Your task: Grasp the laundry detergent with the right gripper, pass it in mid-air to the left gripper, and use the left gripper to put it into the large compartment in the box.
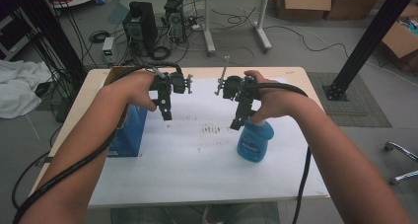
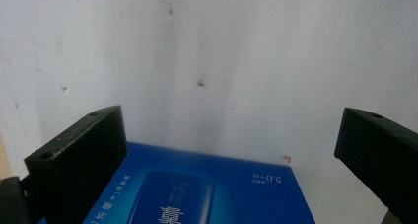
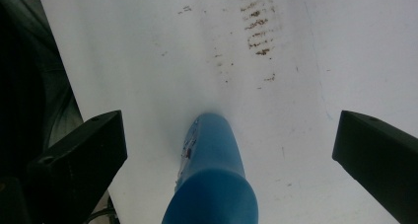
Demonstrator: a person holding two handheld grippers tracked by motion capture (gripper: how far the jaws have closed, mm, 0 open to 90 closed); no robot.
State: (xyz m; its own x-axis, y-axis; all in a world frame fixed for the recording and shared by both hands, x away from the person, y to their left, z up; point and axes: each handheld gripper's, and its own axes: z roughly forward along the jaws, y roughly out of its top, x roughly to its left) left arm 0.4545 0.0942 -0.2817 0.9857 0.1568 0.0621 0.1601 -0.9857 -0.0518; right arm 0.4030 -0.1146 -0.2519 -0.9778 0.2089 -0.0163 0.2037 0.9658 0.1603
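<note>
A blue box [image 1: 129, 132] stands at the table's left side; its printed top [image 2: 207, 194] shows below the left gripper [image 2: 231, 150], whose jaws stand wide apart over it. That left gripper [image 1: 165, 113] hangs just right of the box, open. A blue bottle [image 1: 255, 141] stands right of the middle. Seen from above, the bottle [image 3: 212, 179] sits between the spread jaws of the right gripper [image 3: 229, 150]. In the high view the right gripper [image 1: 238, 121] hovers open just above and left of the bottle's top, not touching it.
A white sheet [image 1: 197, 160] covers most of the wooden table [image 1: 296, 72], with dark smudges [image 1: 211, 130] at its middle. Cables trail from both grippers along the forearms. Beyond the table are computers, boxes and a black metal post [image 1: 367, 41].
</note>
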